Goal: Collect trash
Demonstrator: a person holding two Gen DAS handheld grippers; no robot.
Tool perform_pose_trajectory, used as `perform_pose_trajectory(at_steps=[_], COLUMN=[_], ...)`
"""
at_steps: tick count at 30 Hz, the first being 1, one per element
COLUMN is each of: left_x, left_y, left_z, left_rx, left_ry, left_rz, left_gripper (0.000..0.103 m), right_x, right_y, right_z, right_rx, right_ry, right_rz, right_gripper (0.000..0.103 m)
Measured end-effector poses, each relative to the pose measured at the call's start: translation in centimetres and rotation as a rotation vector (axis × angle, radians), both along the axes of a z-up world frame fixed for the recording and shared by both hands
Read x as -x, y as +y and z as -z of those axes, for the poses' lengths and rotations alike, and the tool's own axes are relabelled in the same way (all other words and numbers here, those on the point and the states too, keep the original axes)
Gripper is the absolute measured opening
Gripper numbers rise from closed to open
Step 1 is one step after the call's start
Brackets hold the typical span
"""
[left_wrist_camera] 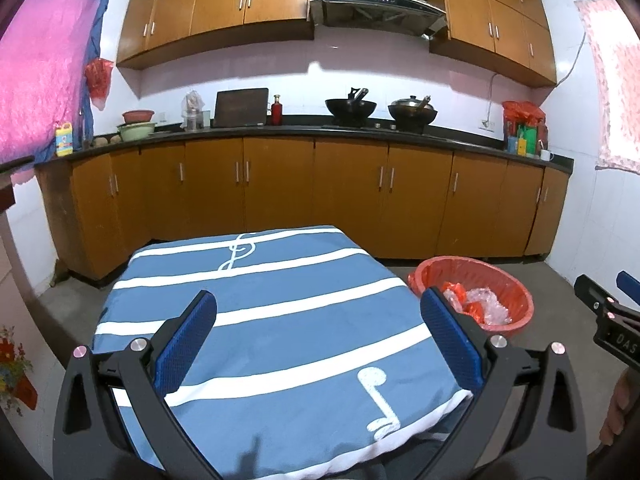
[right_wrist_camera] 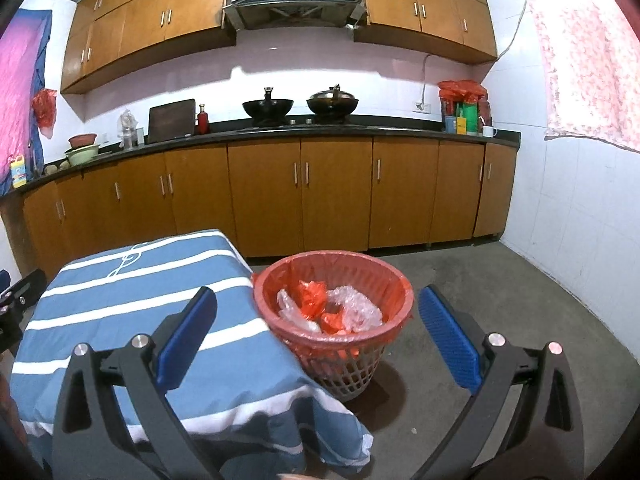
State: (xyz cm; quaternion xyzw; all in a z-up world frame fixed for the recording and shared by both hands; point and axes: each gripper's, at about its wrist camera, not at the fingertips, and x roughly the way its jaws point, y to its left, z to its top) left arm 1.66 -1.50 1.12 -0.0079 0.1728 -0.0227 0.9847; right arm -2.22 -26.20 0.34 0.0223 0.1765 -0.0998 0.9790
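On right gripper [left_wrist_camera: 608, 312], letters "DAS" readable.

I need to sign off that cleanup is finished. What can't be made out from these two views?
- Basket bottom: right wrist view, crumpled bags cover it.
- Floor under the table: both views, the striped cloth hides it.
- Basket's near side: left wrist view, the left gripper fingers block it.

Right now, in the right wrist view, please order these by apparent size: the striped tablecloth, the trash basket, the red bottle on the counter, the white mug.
1. Striped tablecloth, largest, though closest to the camera.
2. Trash basket.
3. Red bottle.
4. White mug, smallest; both counter items are far away, so their ranking is less sure.
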Motion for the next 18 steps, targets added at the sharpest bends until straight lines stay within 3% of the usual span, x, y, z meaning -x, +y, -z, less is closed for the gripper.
perform_pose_trajectory(at_steps=[18], left_x=[2.7], left_y=[-0.6], left_z=[1.4], left_rx=[-0.041], left_ry=[-0.028], left_rz=[0.007], left_gripper=[0.101], right_x=[1.7], right_y=[1.5], right_z=[1.3], right_rx=[0.018], right_ry=[0.01], right_rz=[-0.014], right_gripper=[0.099])
